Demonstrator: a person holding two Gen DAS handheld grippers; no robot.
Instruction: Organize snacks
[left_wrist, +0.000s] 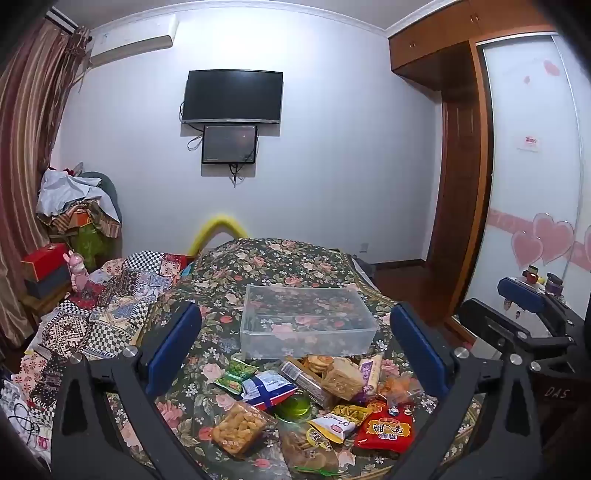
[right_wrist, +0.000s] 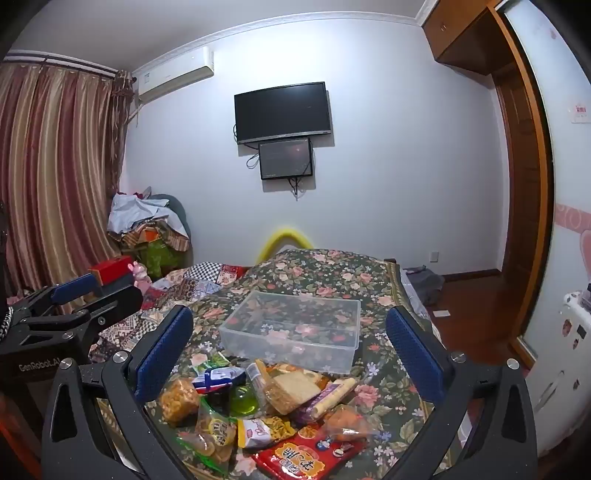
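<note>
A heap of snack packets (left_wrist: 314, 402) lies on the floral bedspread (left_wrist: 280, 258), also in the right wrist view (right_wrist: 273, 406). It holds a red packet (left_wrist: 386, 430), a blue-and-white packet (left_wrist: 267, 389), a clear bag of golden puffs (left_wrist: 240, 430) and several more. An empty clear plastic box (left_wrist: 306, 321) stands just behind the heap, and shows in the right wrist view (right_wrist: 295, 330). My left gripper (left_wrist: 295, 350) is open above the heap, holding nothing. My right gripper (right_wrist: 291, 354) is open too, beside it on the right (left_wrist: 524, 314).
A patchwork quilt (left_wrist: 110, 306) lies on the bed's left. A cluttered chair (left_wrist: 81, 206) and a red box (left_wrist: 44, 260) stand by the curtain. A wardrobe (left_wrist: 461, 184) is on the right. A television (left_wrist: 232, 96) hangs on the far wall.
</note>
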